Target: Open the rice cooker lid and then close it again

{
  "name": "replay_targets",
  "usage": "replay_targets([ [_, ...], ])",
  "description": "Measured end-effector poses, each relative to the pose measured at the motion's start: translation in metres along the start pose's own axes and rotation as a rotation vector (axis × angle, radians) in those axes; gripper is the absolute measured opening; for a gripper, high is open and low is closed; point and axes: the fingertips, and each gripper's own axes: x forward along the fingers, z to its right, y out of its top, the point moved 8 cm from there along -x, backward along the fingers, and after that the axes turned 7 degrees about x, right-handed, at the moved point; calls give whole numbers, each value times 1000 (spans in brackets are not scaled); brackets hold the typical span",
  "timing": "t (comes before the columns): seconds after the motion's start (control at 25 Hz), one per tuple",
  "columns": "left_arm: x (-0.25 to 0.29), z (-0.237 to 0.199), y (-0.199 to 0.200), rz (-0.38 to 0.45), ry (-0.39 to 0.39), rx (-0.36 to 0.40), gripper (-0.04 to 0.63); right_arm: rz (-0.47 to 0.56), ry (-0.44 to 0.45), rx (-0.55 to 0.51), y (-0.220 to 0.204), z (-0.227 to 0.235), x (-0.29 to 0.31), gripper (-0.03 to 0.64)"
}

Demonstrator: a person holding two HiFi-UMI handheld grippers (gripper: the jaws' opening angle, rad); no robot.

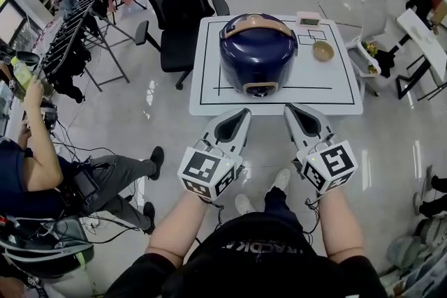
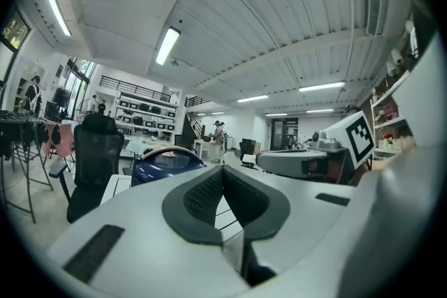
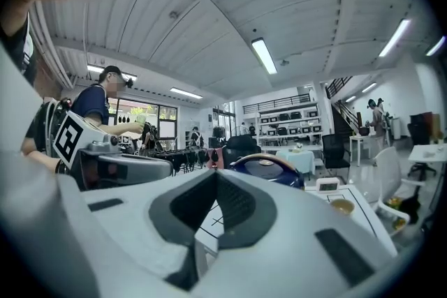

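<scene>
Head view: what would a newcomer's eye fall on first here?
The dark blue rice cooker with its tan handle stands out, lid down, in the middle of the white table. In front of it the left gripper and right gripper, each bearing a marker cube, point at it from just short of the table's near edge, both shut and empty. A small bowl sits to the cooker's right.

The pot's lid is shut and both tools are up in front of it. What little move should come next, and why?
Probably ease the right tool forward toward the gold latch on the front of the rice cooker. The lid is down, and that tool and the left tool are shut, empty and short of the table.
</scene>
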Motion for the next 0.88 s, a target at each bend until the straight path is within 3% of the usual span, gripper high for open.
replay_targets([
  [0.88, 7, 3, 2, 5, -1, -1, 3, 3, -2, 14, 1, 8, -2, 2],
])
